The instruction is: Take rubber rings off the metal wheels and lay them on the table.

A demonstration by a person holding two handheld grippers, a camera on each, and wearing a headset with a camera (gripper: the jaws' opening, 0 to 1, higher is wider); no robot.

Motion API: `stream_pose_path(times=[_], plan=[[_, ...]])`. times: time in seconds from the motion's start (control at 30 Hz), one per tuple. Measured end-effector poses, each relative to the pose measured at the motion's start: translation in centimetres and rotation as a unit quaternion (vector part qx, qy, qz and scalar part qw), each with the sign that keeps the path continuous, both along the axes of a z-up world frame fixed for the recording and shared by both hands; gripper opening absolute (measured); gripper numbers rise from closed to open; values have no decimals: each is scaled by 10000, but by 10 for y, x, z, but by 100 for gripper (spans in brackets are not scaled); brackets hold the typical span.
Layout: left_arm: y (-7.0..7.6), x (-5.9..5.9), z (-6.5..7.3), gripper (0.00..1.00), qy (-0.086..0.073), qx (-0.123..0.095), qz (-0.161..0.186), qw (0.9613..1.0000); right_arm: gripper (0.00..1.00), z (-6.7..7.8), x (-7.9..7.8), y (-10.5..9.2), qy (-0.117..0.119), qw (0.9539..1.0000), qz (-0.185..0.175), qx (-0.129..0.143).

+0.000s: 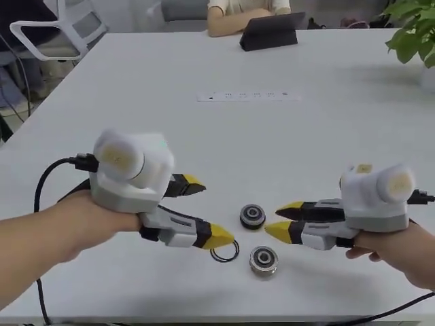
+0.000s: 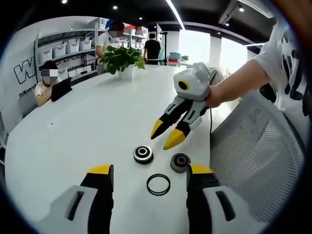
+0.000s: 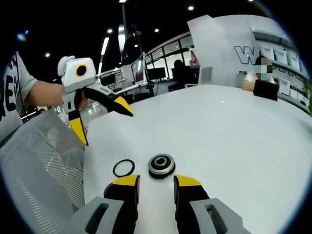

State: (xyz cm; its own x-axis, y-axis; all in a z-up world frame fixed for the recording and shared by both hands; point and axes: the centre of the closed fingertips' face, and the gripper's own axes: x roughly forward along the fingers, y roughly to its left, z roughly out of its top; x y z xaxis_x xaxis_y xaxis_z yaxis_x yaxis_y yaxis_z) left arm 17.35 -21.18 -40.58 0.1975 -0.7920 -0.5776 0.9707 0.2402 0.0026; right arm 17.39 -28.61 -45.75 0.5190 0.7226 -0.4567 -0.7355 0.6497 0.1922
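Note:
Two small metal wheels lie on the white table (image 1: 306,136): a dark-rimmed one (image 1: 253,216) (image 2: 143,154) and a shinier one (image 1: 263,260) (image 2: 180,162) nearer to me. A loose black rubber ring (image 1: 224,250) (image 2: 158,184) (image 3: 124,168) lies flat beside them. My left gripper (image 1: 207,209) (image 2: 150,173) (image 3: 105,122) is wide open, its lower jaw tip right above the ring. My right gripper (image 1: 282,219) (image 2: 165,135) (image 3: 157,183) is open with a narrower gap and holds nothing. It points at a wheel (image 3: 161,165) just ahead of its tips.
A white strip with small marks (image 1: 248,96) lies mid-table. At the far end a person sits behind a dark tablet (image 1: 268,32). A potted plant (image 1: 413,30) stands at the far right. A mesh chair back (image 2: 258,146) is close to the table's near edge.

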Motion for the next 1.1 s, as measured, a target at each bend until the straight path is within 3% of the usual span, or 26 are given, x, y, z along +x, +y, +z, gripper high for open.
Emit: stream_pose_path(times=[0.63,1.1], plan=[[-8,9,-22,42,68,155,-41,9998,27,-11,6,0,-84,9999,-1,-137],[-20,12,-31,36,90,197,-130,9997,26,-16,11,6,-109,9997,41,-204]])
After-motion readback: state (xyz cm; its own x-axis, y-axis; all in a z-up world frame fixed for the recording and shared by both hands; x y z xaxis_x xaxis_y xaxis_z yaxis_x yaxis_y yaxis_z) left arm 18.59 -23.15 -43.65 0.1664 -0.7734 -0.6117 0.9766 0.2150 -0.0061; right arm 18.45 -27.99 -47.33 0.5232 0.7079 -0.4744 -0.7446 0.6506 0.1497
